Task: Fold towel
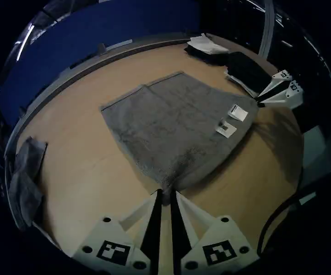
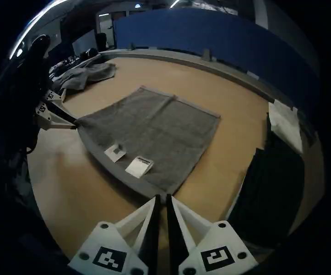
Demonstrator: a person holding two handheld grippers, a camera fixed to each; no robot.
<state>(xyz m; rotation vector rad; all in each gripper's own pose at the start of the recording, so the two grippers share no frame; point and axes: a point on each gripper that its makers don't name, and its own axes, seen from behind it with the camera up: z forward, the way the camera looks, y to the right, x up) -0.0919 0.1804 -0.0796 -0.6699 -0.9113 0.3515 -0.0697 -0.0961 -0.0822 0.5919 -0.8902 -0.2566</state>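
Left gripper view puts the left gripper (image 1: 165, 200) at bottom centre, fingers clenched on a corner of the grey towel (image 1: 174, 123) spread mid-frame on the desk (image 1: 83, 169), the right gripper (image 2: 162, 201) likewise pinching the neighbouring corner, so the first fold seems due: lift both corners across together; the towel's white tags (image 2: 138, 166) are unreadable.

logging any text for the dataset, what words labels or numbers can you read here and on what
Larger white fabric tag on the grey terry towel: dark print, too small to read.
Smaller white tag beside it: blurred, unreadable.
Black-and-white square markers on the left gripper and right gripper: patterns, no words.
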